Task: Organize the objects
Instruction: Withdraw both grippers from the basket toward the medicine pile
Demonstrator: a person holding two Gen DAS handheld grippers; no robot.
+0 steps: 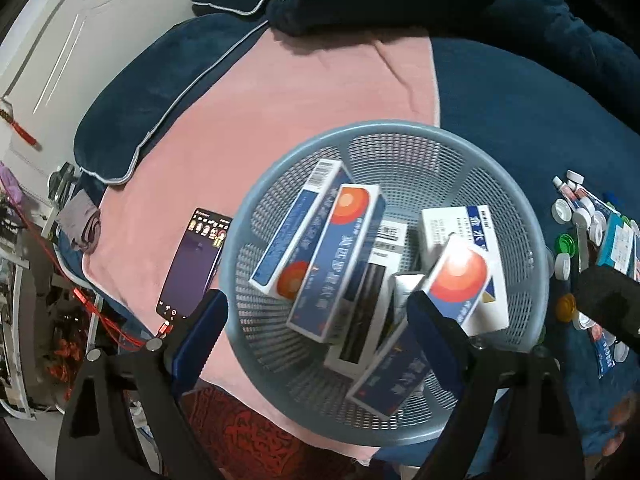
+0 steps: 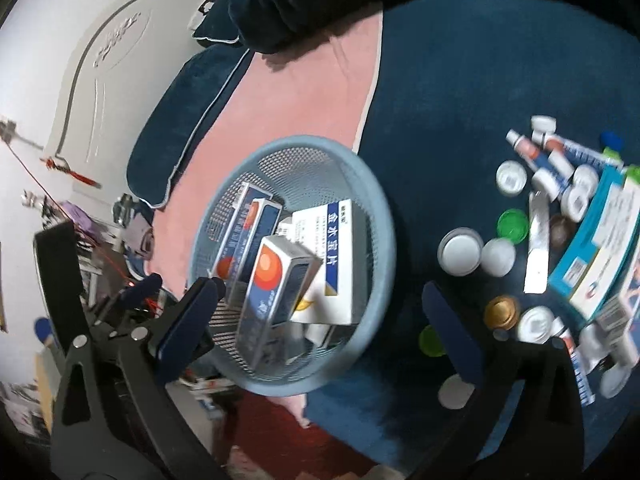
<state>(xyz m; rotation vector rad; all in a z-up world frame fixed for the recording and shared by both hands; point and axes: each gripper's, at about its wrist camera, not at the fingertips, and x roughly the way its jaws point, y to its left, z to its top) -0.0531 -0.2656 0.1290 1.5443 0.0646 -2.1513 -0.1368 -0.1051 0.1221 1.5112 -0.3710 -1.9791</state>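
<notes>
Box lettering in your blue mesh basket point(image 1: 532, 236) is motion-blurred. Your left gripper point(image 1: 316, 320) and right gripper point(image 2: 320, 312) are both spread wide, holding nothing.

Bed point(image 2: 460, 80) with dark blue cover. Pink blanket point(image 1: 280, 120) spread over left part. Blue basket point(image 1: 520, 216) stands on blanket edge, partly on blue cover. Phone point(image 1: 196, 264) lies on blanket, just left of basket, screen lit. Blue pillow point(image 1: 152, 92) at far left. On blue cover right of basket: heap of tubes point(image 2: 528, 152), caps point(image 2: 460, 250), small jars point(image 2: 511, 176), teal box point(image 2: 592, 248), touching or near each other.
</notes>
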